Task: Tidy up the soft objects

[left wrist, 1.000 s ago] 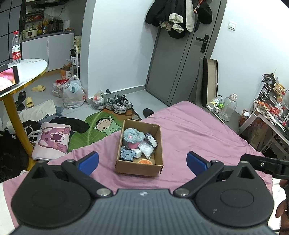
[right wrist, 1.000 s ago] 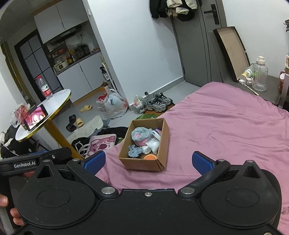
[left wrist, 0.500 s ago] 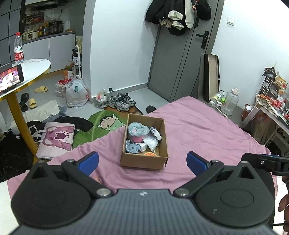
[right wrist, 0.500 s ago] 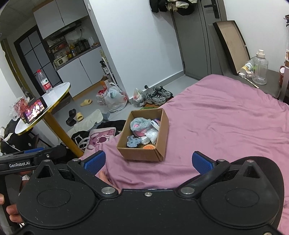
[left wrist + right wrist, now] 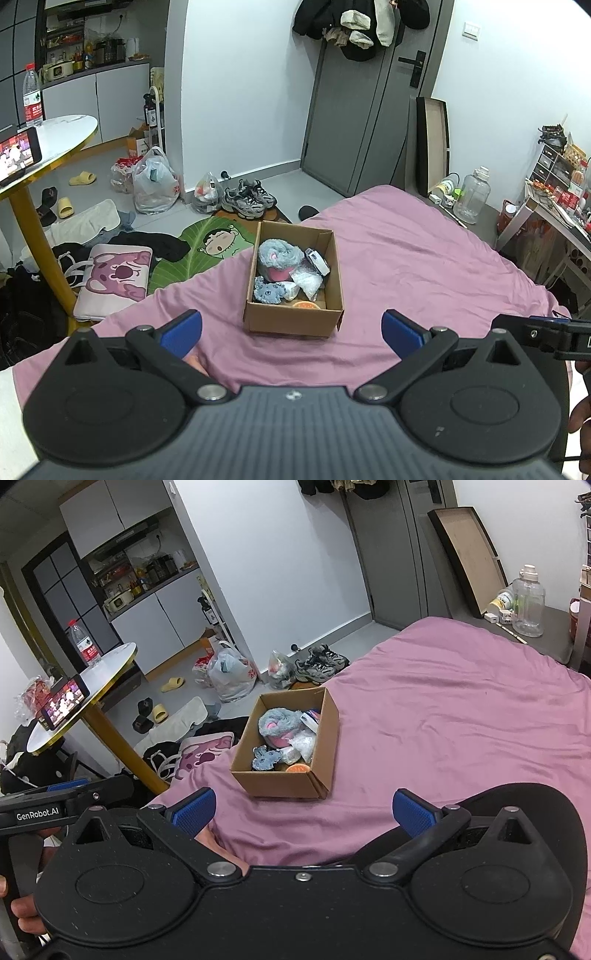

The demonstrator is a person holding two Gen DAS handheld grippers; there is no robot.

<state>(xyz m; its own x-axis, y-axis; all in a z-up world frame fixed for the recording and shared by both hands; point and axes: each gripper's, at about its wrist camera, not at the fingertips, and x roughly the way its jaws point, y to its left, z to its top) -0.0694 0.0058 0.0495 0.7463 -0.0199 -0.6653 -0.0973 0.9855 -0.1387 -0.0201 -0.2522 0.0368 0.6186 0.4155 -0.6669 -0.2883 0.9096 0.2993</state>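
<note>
A brown cardboard box (image 5: pixel 291 321) stands on the pink bed sheet (image 5: pixel 424 266); it also shows in the right wrist view (image 5: pixel 280 784). Inside it lie a grey and pink fluffy toy (image 5: pixel 279 254), a small blue-grey plush (image 5: pixel 269 291), a clear plastic bag (image 5: pixel 308 282), a white packet (image 5: pixel 317 260) and an orange object (image 5: pixel 304 305). My left gripper (image 5: pixel 291 334) is open and empty, just short of the box's near wall. My right gripper (image 5: pixel 301 812) is open and empty, also short of the box.
A round white table (image 5: pixel 48 133) on a yellow leg holds a phone and a water bottle at left. Shoes (image 5: pixel 249 197), bags, slippers and clothes litter the floor beyond the bed's edge. A desk (image 5: pixel 554 214) with clutter stands at right. A grey door (image 5: pixel 362 122) is behind.
Both grippers have drawn slightly nearer to the box, which now sits larger and more central between the fingers. Both stay open.
</note>
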